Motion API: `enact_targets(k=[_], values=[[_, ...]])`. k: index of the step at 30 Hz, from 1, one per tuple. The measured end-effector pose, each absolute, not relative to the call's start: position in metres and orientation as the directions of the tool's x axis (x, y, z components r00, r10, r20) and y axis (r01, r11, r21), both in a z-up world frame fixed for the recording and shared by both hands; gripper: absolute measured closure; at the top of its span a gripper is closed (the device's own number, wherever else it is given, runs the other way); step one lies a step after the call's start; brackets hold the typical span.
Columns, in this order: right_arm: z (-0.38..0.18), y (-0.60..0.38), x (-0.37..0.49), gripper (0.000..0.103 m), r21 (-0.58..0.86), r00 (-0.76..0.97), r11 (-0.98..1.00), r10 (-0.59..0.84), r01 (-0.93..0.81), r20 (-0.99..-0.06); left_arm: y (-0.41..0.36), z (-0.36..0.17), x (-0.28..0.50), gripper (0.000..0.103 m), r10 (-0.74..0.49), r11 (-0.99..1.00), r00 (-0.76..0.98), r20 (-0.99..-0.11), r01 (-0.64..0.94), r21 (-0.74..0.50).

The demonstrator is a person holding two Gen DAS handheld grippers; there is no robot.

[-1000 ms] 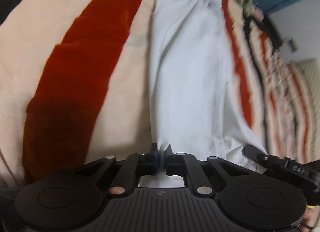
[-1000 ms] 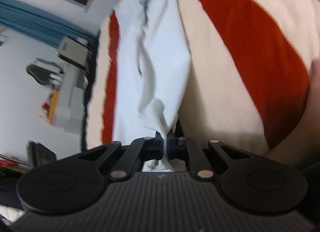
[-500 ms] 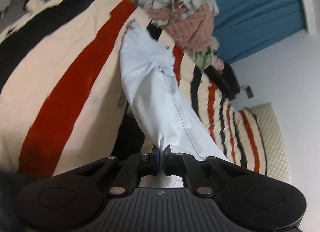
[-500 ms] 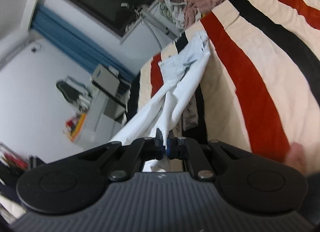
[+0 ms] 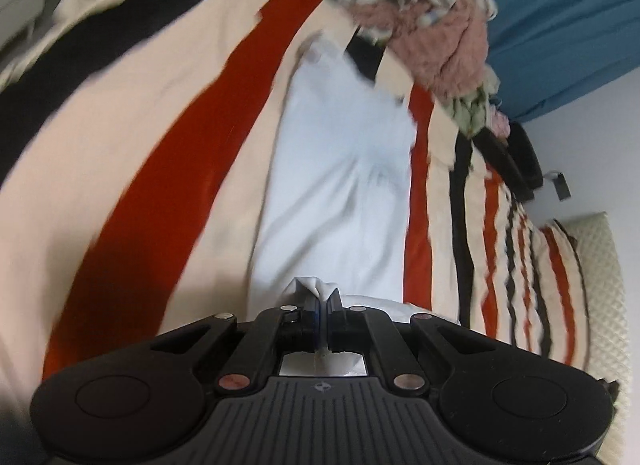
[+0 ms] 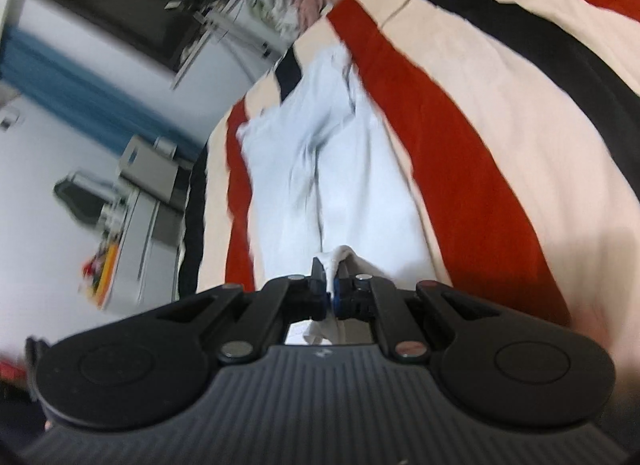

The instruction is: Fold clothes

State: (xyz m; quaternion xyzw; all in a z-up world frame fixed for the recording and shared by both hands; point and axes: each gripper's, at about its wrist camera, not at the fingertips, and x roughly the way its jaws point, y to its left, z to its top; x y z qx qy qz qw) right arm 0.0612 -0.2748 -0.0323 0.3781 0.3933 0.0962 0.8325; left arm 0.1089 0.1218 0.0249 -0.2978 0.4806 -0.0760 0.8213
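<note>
A pale blue garment (image 5: 340, 185) lies stretched lengthwise on the striped bed cover (image 5: 160, 137). My left gripper (image 5: 322, 305) is shut on its near edge, with cloth bunched between the jaws. In the right wrist view the same garment (image 6: 344, 185) runs away from me, and my right gripper (image 6: 330, 285) is shut on another part of its near edge. The far end of the garment lies near the heap of clothes. Both views are blurred by motion.
A heap of unfolded clothes (image 5: 432, 25), pink and pale green, sits at the far end of the bed. A blue curtain (image 5: 560, 5) and a white wall are behind it. In the right wrist view a grey cabinet (image 6: 152, 193) stands left of the bed.
Half a second ago the garment hung lifted and taut above the bed. Now it lies spread flatter on the cover, and both grippers have come down, still shut on it.
</note>
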Motion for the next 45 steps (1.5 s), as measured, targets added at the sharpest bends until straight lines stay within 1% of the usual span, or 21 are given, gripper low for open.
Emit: enact_targets(k=[3, 6, 8, 10, 13, 16, 18, 21, 22, 23, 24, 25, 26, 27, 28, 30, 34, 38, 40, 42, 45], values=[[-0.036, -0.269, 0.120, 0.097, 0.683, 0.704, 0.721, 0.425, 0.117, -0.570, 0.114, 0.033, 0.168, 0.100, -0.340, 0.847, 0.594, -0.729, -0.142, -0.512], [-0.040, -0.262, 0.176, 0.097, 0.653, 0.738, 0.754, 0.401, 0.070, -0.542, 0.106, 0.028, 0.223, 0.100, -0.261, 0.881, 0.668, -0.697, -0.131, -0.455], [-0.049, -0.253, 0.209, 0.097, 0.603, 0.762, 0.797, 0.368, 0.036, -0.532, 0.096, 0.019, 0.255, 0.099, -0.195, 0.922, 0.707, -0.679, -0.104, -0.373], [-0.060, -0.243, 0.241, 0.097, 0.533, 0.786, 0.846, 0.329, 0.001, -0.524, 0.080, 0.001, 0.286, 0.099, -0.138, 0.952, 0.736, -0.662, -0.085, -0.293], [-0.086, -0.230, 0.279, 0.097, 0.445, 0.805, 0.895, 0.276, -0.016, -0.526, 0.062, -0.035, 0.326, 0.099, -0.070, 0.975, 0.736, -0.674, -0.093, -0.204], [-0.116, -0.224, 0.300, 0.096, 0.403, 0.800, 0.915, 0.244, -0.003, -0.548, 0.053, -0.070, 0.347, 0.099, -0.044, 0.984, 0.708, -0.705, -0.090, -0.151], [-0.123, -0.222, 0.302, 0.095, 0.382, 0.792, 0.924, 0.242, -0.012, -0.560, 0.047, -0.090, 0.353, 0.099, -0.040, 0.990, 0.696, -0.717, -0.070, -0.123], [-0.132, -0.220, 0.305, 0.094, 0.353, 0.782, 0.935, 0.241, -0.028, -0.575, 0.038, -0.098, 0.354, 0.098, -0.027, 0.996, 0.705, -0.709, -0.038, -0.077], [-0.127, -0.221, 0.302, 0.092, 0.354, 0.786, 0.934, 0.248, -0.040, -0.566, 0.037, -0.095, 0.351, 0.085, -0.031, 0.996, 0.708, -0.706, -0.037, -0.081], [-0.119, -0.220, 0.298, 0.081, 0.350, 0.796, 0.935, 0.255, -0.059, -0.549, 0.035, -0.090, 0.347, 0.075, -0.045, 0.996, 0.712, -0.701, -0.022, -0.086], [-0.110, -0.219, 0.292, 0.048, 0.337, 0.811, 0.938, 0.256, -0.077, -0.527, 0.033, -0.085, 0.342, 0.052, -0.056, 0.996, 0.721, -0.690, -0.004, -0.085], [-0.101, -0.218, 0.285, 0.030, 0.327, 0.828, 0.940, 0.256, -0.094, -0.499, 0.030, -0.078, 0.336, 0.035, -0.056, 0.997, 0.739, -0.671, 0.007, -0.076], [-0.093, -0.218, 0.274, 0.011, 0.328, 0.851, 0.939, 0.255, -0.104, -0.459, 0.026, -0.070, 0.326, 0.029, -0.050, 0.998, 0.760, -0.647, 0.016, -0.059], [-0.084, -0.218, 0.264, 0.011, 0.328, 0.871, 0.938, 0.254, -0.115, -0.421, 0.022, -0.062, 0.317, 0.019, -0.049, 0.999, 0.775, -0.630, 0.027, -0.044], [-0.075, -0.217, 0.255, 0.011, 0.323, 0.881, 0.938, 0.255, -0.125, -0.399, 0.019, -0.054, 0.307, 0.016, -0.048, 0.999, 0.788, -0.614, 0.038, -0.030], [-0.059, -0.215, 0.239, 0.011, 0.303, 0.887, 0.943, 0.251, -0.135, -0.386, 0.013, -0.036, 0.285, 0.014, -0.053, 0.998, 0.804, -0.592, 0.057, -0.012], [-0.036, -0.212, 0.198, 0.011, 0.234, 0.908, 0.963, 0.214, -0.135, -0.359, 0.008, -0.001, 0.240, 0.003, -0.038, 0.998, 0.843, -0.537, 0.063, 0.029], [-0.023, -0.211, 0.148, 0.011, 0.203, 0.924, 0.970, 0.199, -0.137, -0.326, 0.004, 0.030, 0.179, 0.003, -0.050, 0.995, 0.888, -0.458, 0.086, 0.059], [-0.021, -0.210, 0.121, 0.011, 0.200, 0.928, 0.969, 0.201, -0.142, -0.313, 0.006, 0.042, 0.145, 0.000, -0.059, 0.996, 0.912, -0.406, 0.084, 0.043], [-0.021, -0.211, 0.096, 0.011, 0.210, 0.929, 0.967, 0.206, -0.145, -0.308, 0.006, 0.047, 0.112, 0.001, -0.067, 0.996, 0.926, -0.372, 0.082, 0.025], [-0.023, -0.211, 0.068, 0.011, 0.227, 0.925, 0.964, 0.209, -0.140, -0.317, 0.006, 0.043, 0.076, 0.001, -0.047, 0.998, 0.939, -0.342, 0.056, 0.017]])
